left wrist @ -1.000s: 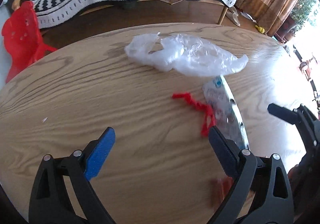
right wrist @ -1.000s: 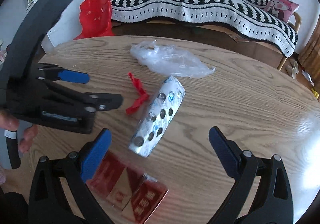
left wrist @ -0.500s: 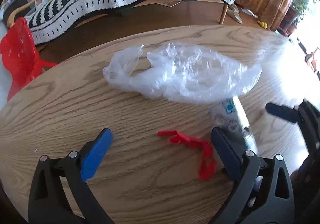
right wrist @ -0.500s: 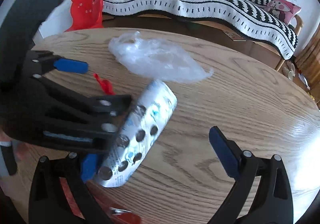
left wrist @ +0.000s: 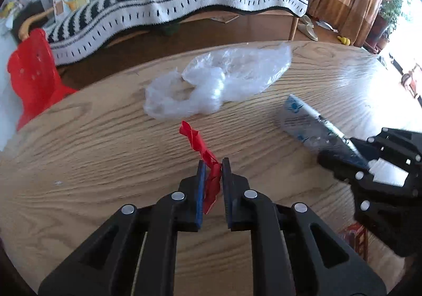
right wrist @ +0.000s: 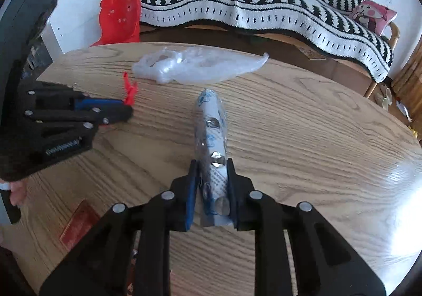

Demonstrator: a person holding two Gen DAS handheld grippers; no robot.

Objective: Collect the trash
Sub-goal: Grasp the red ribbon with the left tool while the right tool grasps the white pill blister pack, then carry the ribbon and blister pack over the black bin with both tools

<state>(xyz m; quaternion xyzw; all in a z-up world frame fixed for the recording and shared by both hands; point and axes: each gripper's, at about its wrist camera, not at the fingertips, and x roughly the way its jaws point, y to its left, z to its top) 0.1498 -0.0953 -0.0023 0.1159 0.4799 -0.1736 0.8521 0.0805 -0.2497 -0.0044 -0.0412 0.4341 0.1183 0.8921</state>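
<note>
On the wooden table (left wrist: pixel 79 164), left gripper (left wrist: pixel 212 164) just clamped the twisted red plastic strip (left wrist: pixel 200 145), right gripper (right wrist: pixel 211 164) the silver blister pack (right wrist: pixel 211 124); both ready to lift

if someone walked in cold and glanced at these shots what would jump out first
Probably the two pinches: the left gripper, its jaws just closed, clamps a twisted red strip at the near middle of the wooden table, and the right gripper, also just closed, squeezes a silvery blister pack that juts toward the sofa. Next, the crumpled clear plastic bag at the table's far edge, untouched.
</note>
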